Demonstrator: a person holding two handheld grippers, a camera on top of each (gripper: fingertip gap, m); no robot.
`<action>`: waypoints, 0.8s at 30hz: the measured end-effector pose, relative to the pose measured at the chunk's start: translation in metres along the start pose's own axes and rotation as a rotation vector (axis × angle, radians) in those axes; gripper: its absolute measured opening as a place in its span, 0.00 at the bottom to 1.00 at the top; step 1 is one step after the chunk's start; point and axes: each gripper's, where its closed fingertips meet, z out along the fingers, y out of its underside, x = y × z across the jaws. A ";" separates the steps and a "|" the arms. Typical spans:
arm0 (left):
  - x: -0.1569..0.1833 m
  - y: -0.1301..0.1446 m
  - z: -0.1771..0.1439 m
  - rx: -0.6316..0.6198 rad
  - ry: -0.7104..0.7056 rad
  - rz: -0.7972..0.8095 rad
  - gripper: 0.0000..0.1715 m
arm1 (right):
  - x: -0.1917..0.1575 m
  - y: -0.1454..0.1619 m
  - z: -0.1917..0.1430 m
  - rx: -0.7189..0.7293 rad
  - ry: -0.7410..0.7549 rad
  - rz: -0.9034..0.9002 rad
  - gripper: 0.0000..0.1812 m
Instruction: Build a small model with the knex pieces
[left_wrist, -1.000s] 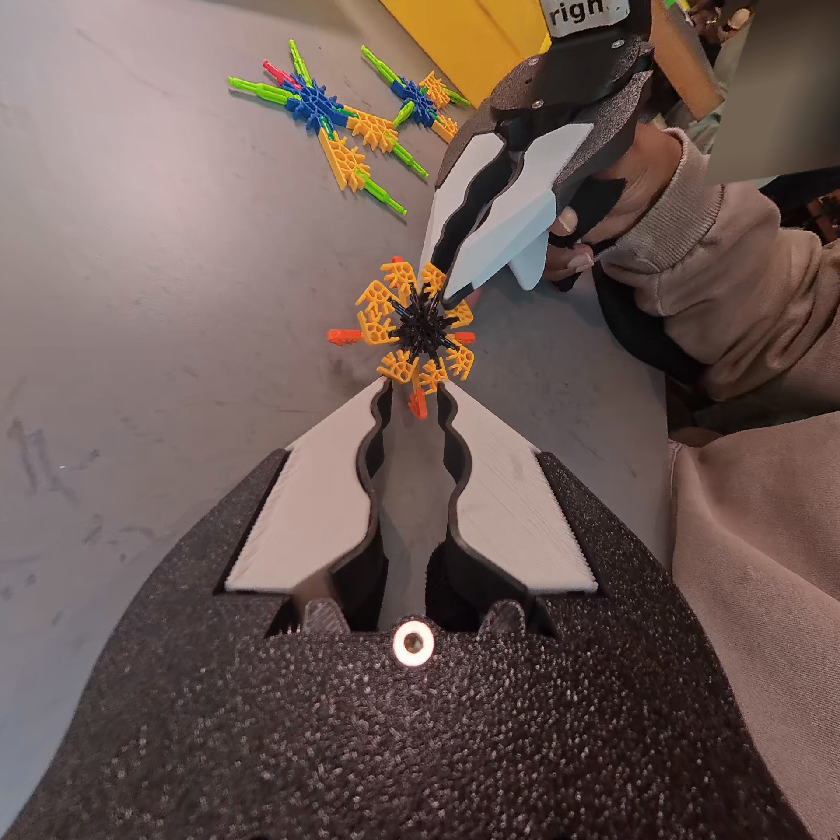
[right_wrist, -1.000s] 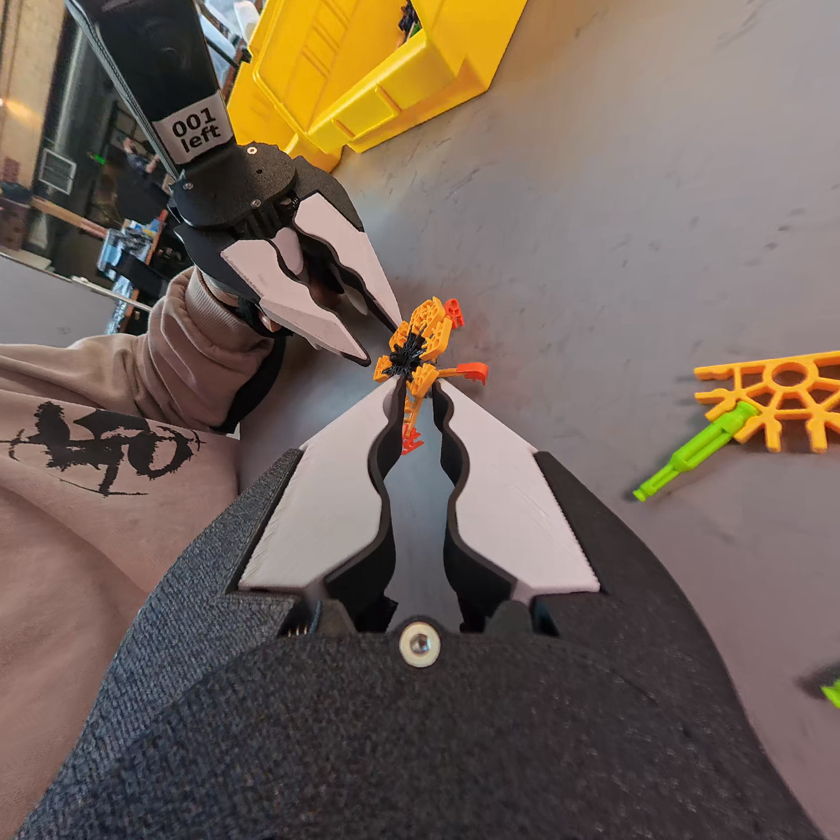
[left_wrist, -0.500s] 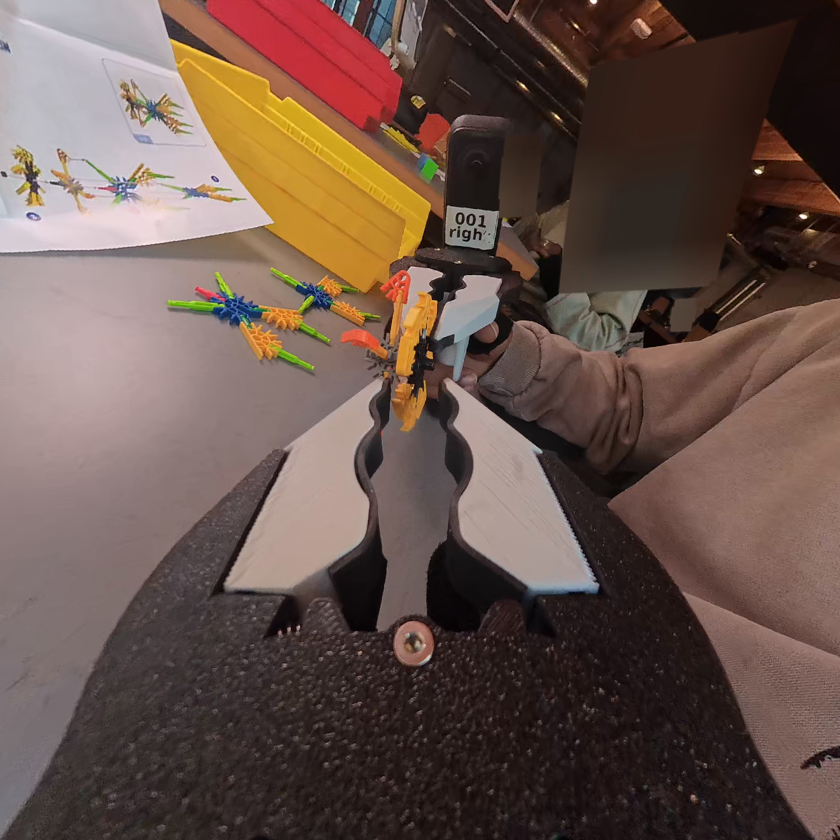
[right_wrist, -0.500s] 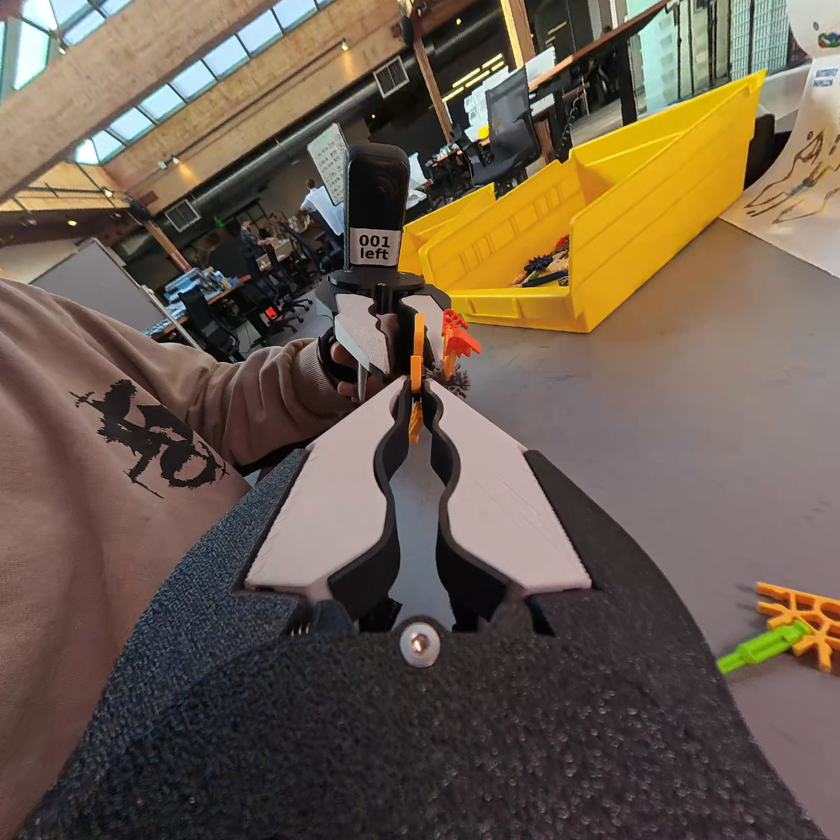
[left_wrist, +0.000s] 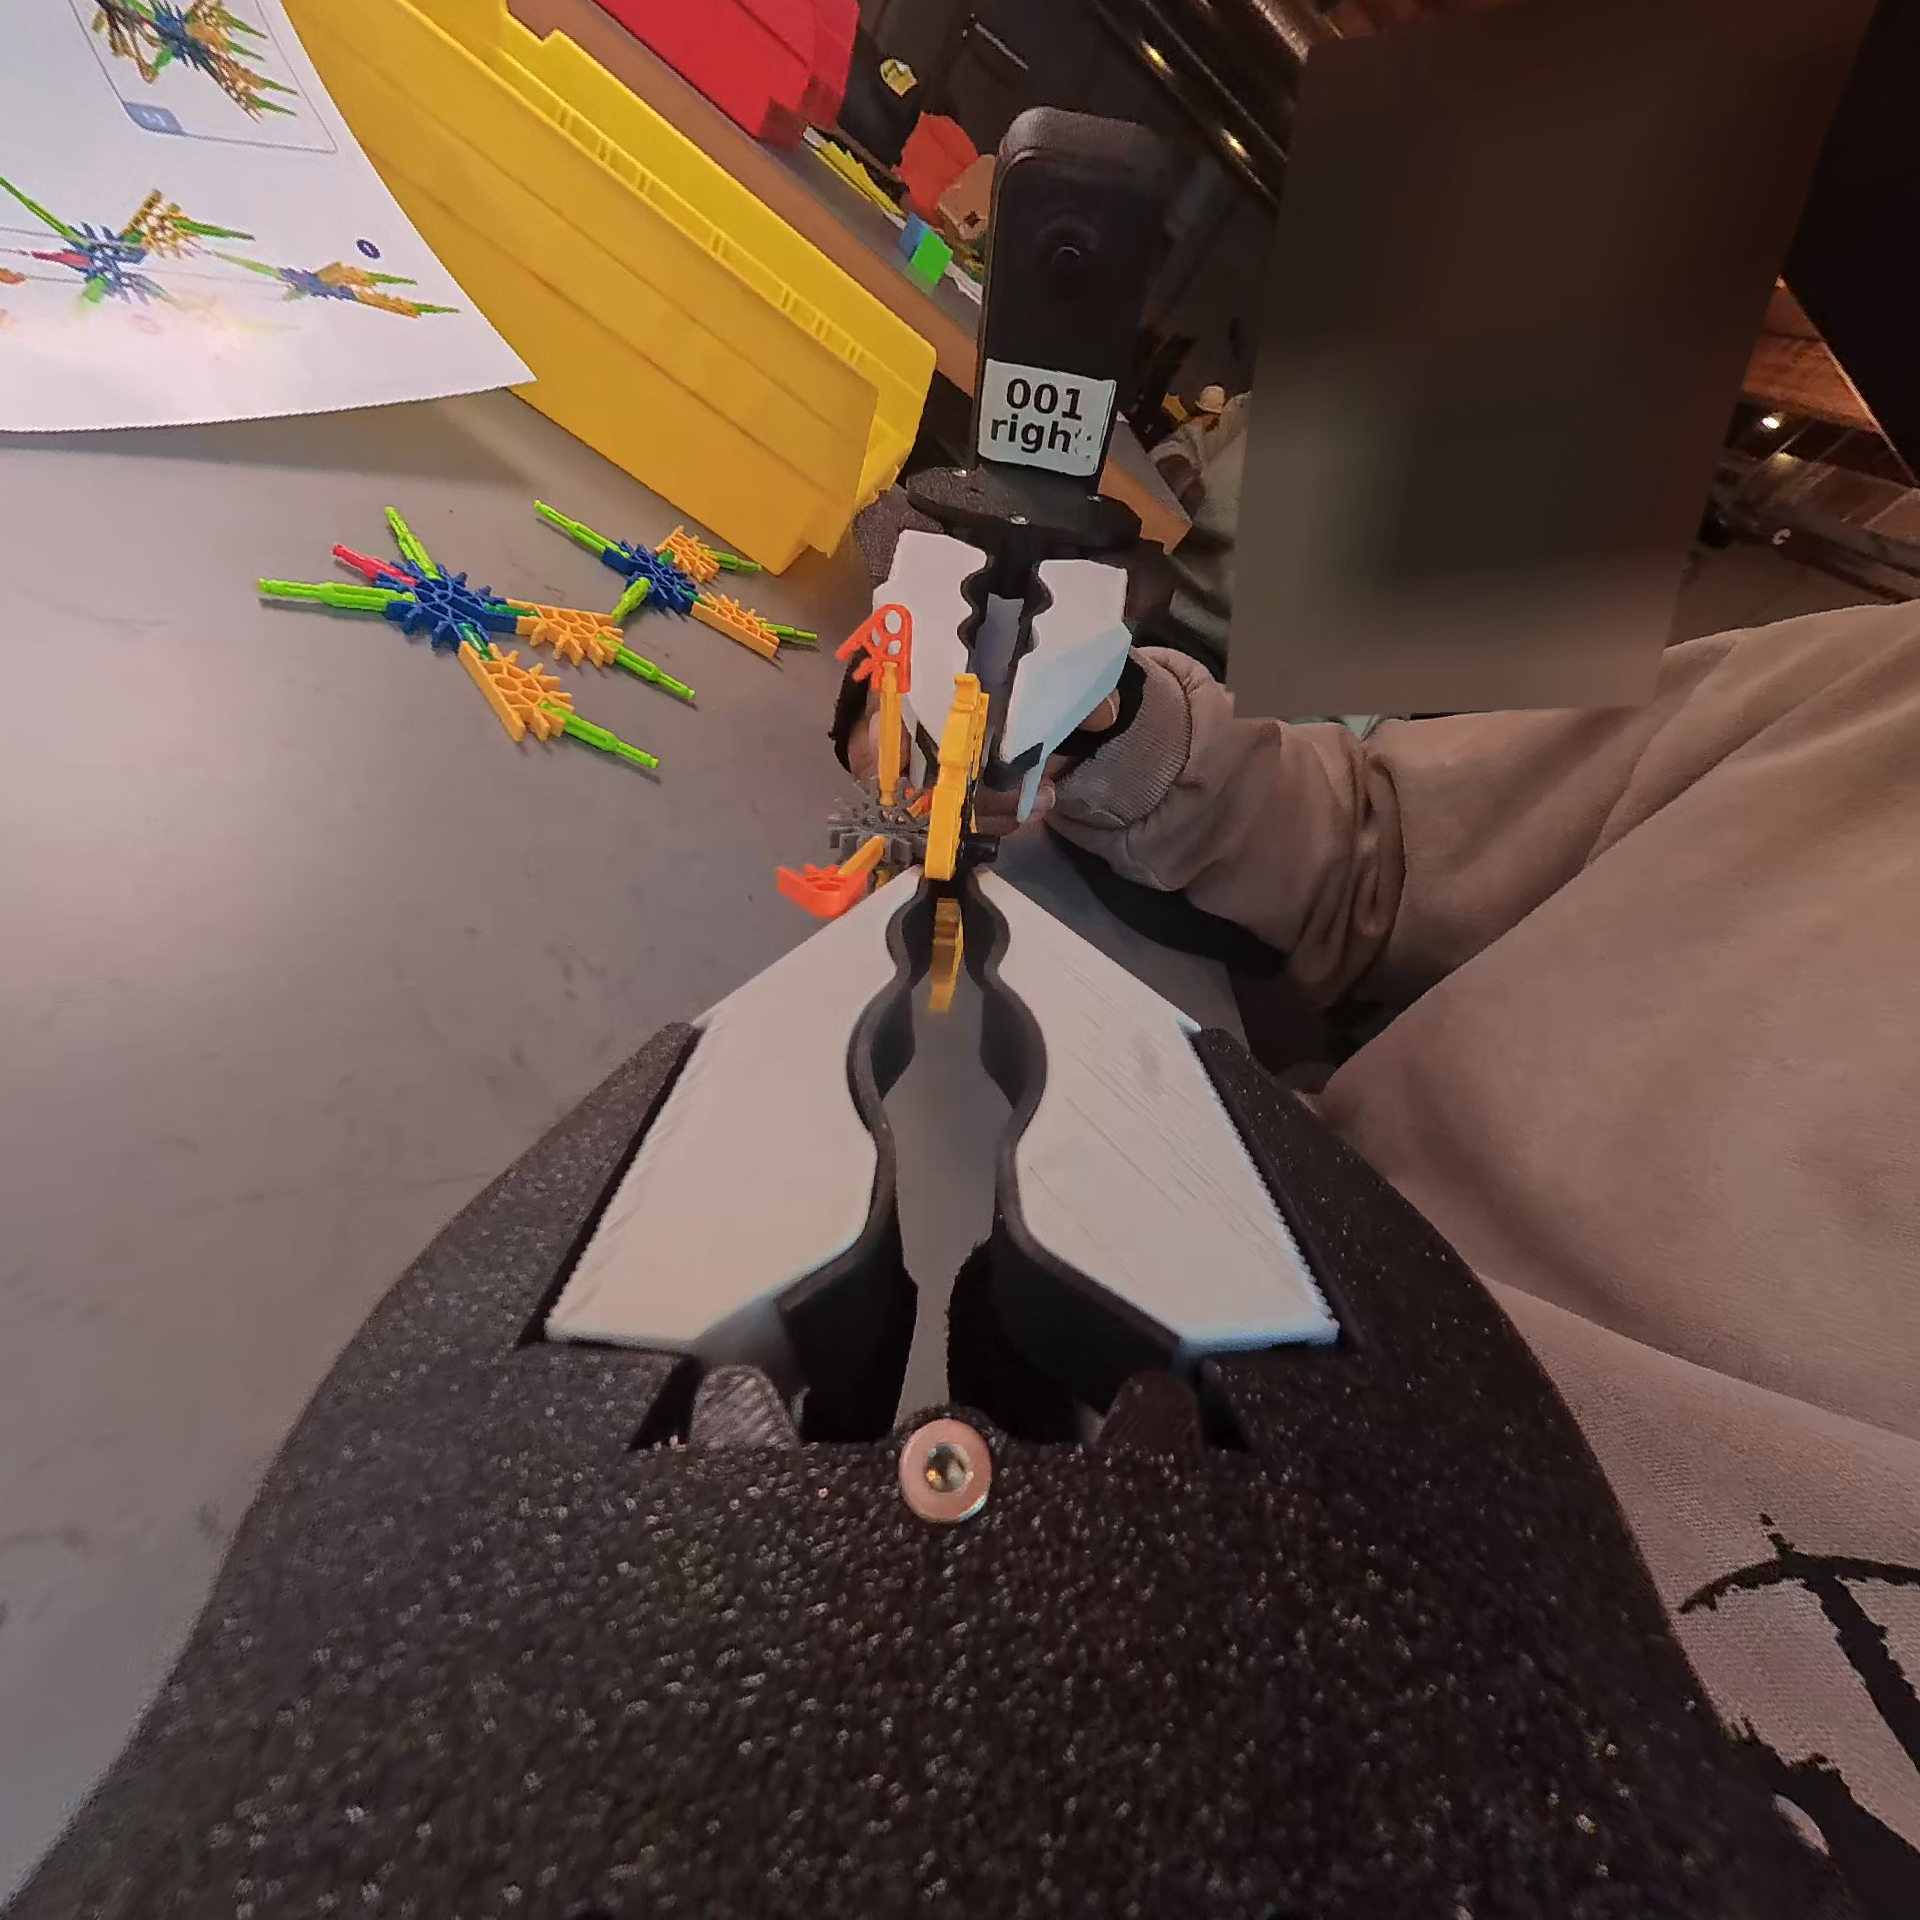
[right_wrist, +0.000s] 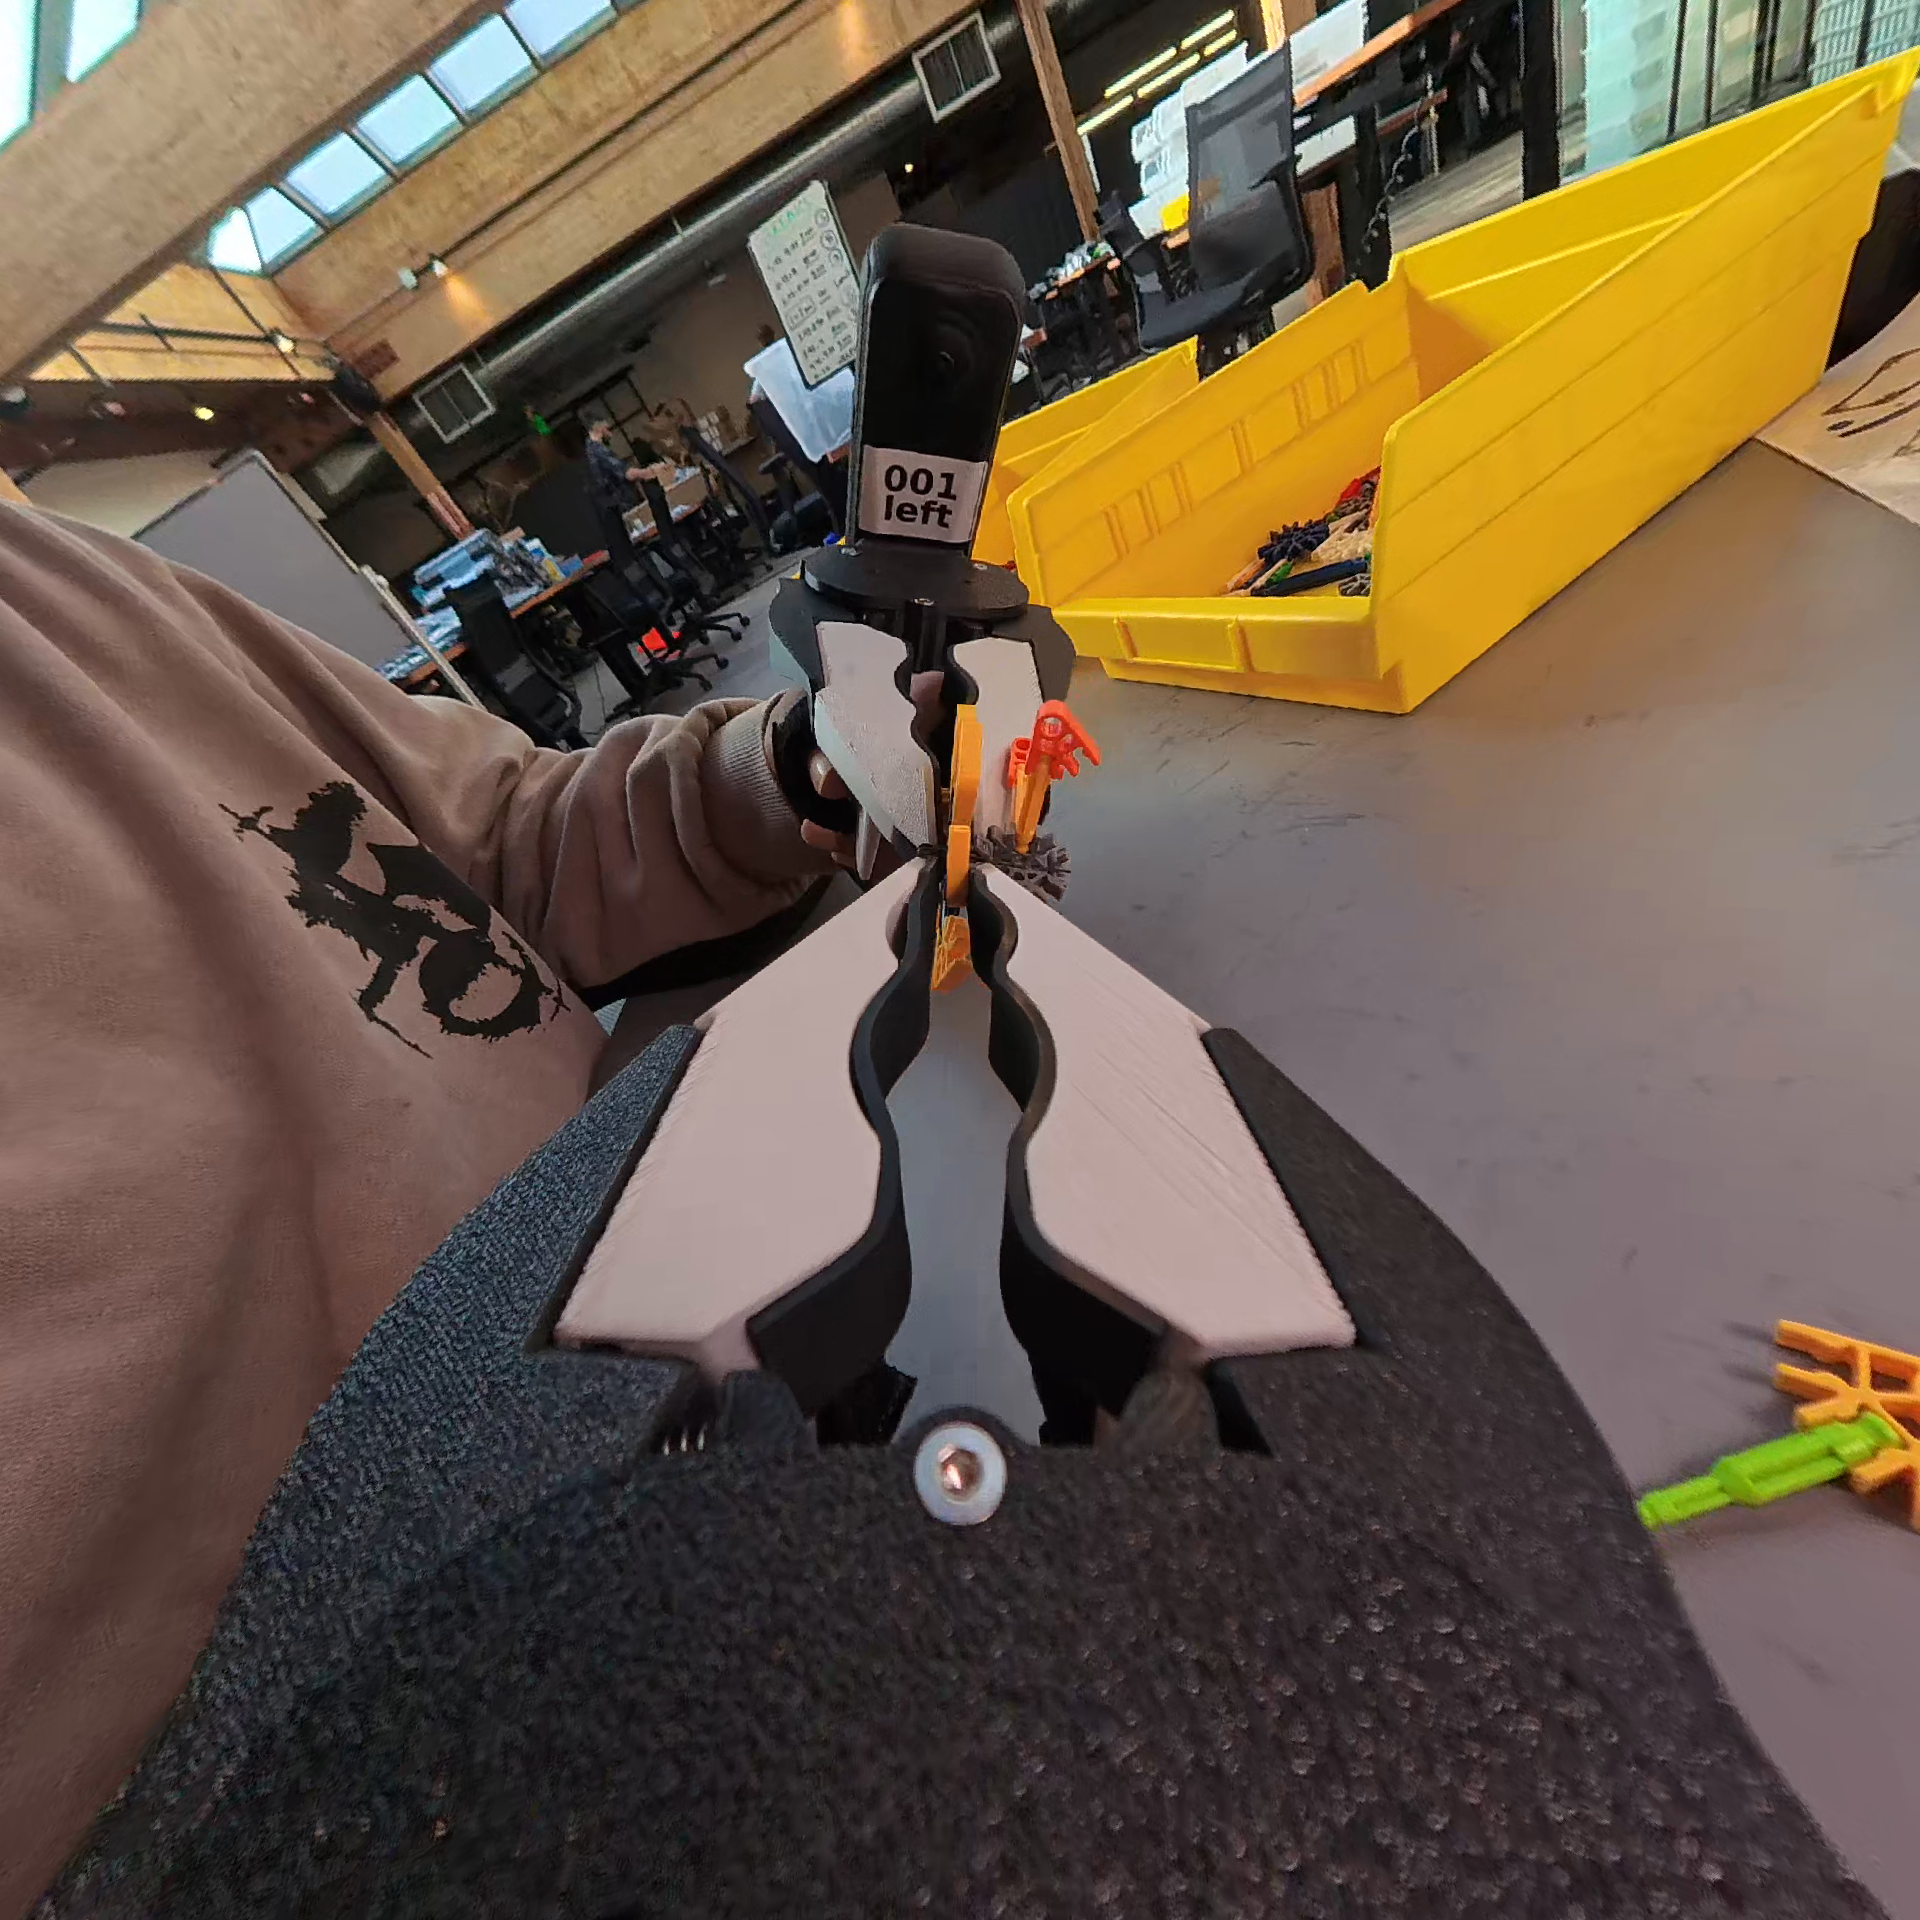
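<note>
The left gripper (left_wrist: 943, 902) pinches the lower edge of a yellow-and-orange plastic snowflake-piece assembly (left_wrist: 956, 774), held upright above the grey tabletop (left_wrist: 312, 935). Straight ahead, the right gripper (right_wrist: 948, 896) clamps the same assembly from the opposite side, tips nearly meeting.

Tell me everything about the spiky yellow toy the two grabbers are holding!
The spiky toy is snapped-together plastic: flat yellow fan pieces around a dark spiky hub, with orange clips sticking out. It is held edge-on, upright, above the grey table. The left gripper pinches its lower yellow piece; the right gripper pinches it from the opposite side.
</note>
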 end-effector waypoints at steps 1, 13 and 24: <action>0.001 0.001 0.001 -0.007 0.010 -0.011 0.02 | -0.001 0.002 -0.001 -0.014 -0.015 0.008 0.01; -0.003 -0.025 -0.014 0.115 -0.138 0.214 0.10 | 0.014 -0.025 -0.008 0.248 -0.059 0.438 0.01; -0.001 -0.029 -0.011 0.093 -0.382 0.641 0.11 | 0.014 -0.032 -0.011 0.385 -0.145 0.674 0.01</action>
